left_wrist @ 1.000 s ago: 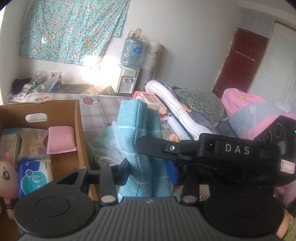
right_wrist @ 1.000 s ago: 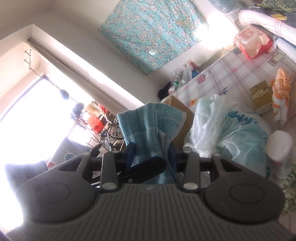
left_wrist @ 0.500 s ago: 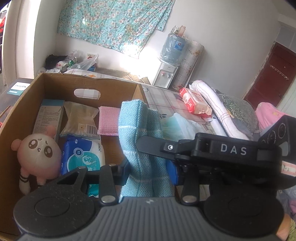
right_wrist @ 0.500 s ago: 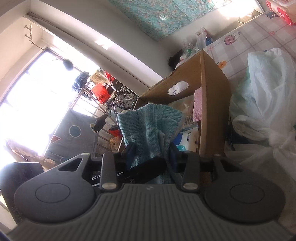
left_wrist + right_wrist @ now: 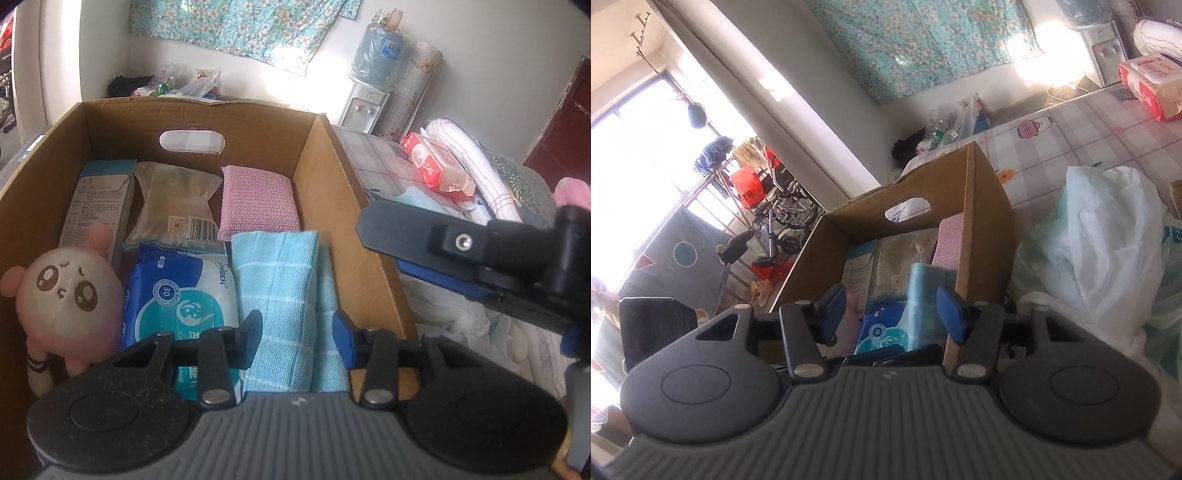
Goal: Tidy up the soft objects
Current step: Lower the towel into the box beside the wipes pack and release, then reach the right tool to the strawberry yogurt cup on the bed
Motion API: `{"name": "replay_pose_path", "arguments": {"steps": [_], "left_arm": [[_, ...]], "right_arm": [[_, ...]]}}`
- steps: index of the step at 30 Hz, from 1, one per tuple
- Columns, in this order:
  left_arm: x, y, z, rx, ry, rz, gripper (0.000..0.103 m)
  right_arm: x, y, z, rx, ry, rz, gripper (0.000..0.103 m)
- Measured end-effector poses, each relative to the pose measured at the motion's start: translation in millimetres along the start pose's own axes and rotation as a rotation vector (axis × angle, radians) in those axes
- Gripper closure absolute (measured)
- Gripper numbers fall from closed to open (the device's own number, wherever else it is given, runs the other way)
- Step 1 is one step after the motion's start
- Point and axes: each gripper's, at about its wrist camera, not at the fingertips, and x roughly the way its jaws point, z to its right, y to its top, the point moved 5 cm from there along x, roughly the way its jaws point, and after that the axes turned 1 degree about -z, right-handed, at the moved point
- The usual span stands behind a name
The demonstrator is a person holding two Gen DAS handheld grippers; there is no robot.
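The blue cloth (image 5: 280,291) is folded and stands on its edge inside the cardboard box (image 5: 325,177), on the right side, close against the right wall. It goes there because that was the free gap, and the wall helps keep it standing up.

The left gripper (image 5: 297,339) has its jaws part way closed around the near end of the cloth. The left jaw touches it. I cannot tell if the right jaw presses on it too. It looks like this hand is there to steady the cloth so it does not flop over.

The right gripper (image 5: 892,312) has its jaws opening, and they are wider than the cloth (image 5: 919,299) now. The cloth sits between them but they do not squeeze it. I think this hand is letting go because the cloth is where it should be.

Other soft things are packed in the box: a pink plush toy (image 5: 62,291) at the near left, a pack of wipes (image 5: 177,295) just left of the cloth, and a pink sponge (image 5: 256,199) at the far end. More soft things wait outside to the right, like a white plastic bag (image 5: 1100,236).
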Motion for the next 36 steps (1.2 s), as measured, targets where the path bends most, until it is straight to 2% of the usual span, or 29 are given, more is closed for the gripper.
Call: {"name": "replay_pose_path", "arguments": {"steps": [8,11,13,14,18,22,24,25,31,36], "left_arm": [[2.7,1.4,-4.9,-0.030,0.010,-0.003,0.061],[-7.0,4.1,-5.2,-0.039,0.007,0.025,0.054],[-16.0,6.5,-4.8,-0.047,0.007,0.054,0.046],[-21.3,7.7,-3.9,-0.048,0.009,0.071,0.044],[-42.5,10.0,2.9,-0.028,0.021,0.131,0.037],[-60.4,9.8,12.4,0.006,0.025,0.187,0.026],[-67.6,9.0,17.9,0.026,0.035,0.207,0.025],[-69.5,8.5,20.4,0.033,0.037,0.212,0.024],[-79.7,2.7,39.5,0.067,0.003,0.226,0.018],[-87.7,-5.2,68.0,0.125,-0.044,0.251,0.014]], "right_arm": [[-18.4,1.2,24.7,0.054,0.012,0.034,0.047],[-27.6,-3.4,32.8,0.084,0.022,0.047,0.046],[-33.5,-6.3,35.7,0.099,0.024,0.055,0.040],[-38.4,-9.9,34.8,0.106,0.026,0.060,0.034],[-54.9,-15.6,33.9,0.102,0.033,0.092,0.019],[-77.6,-19.3,33.4,0.082,0.029,0.136,0.016],[-90.6,-20.9,36.3,0.087,0.024,0.158,0.009],[-98.0,-20.9,38.4,0.087,0.020,0.172,0.008],[-149.0,-18.1,63.1,0.105,-0.071,0.280,0.006],[-190.7,-21.1,104.1,0.176,-0.198,0.341,0.006]]}}
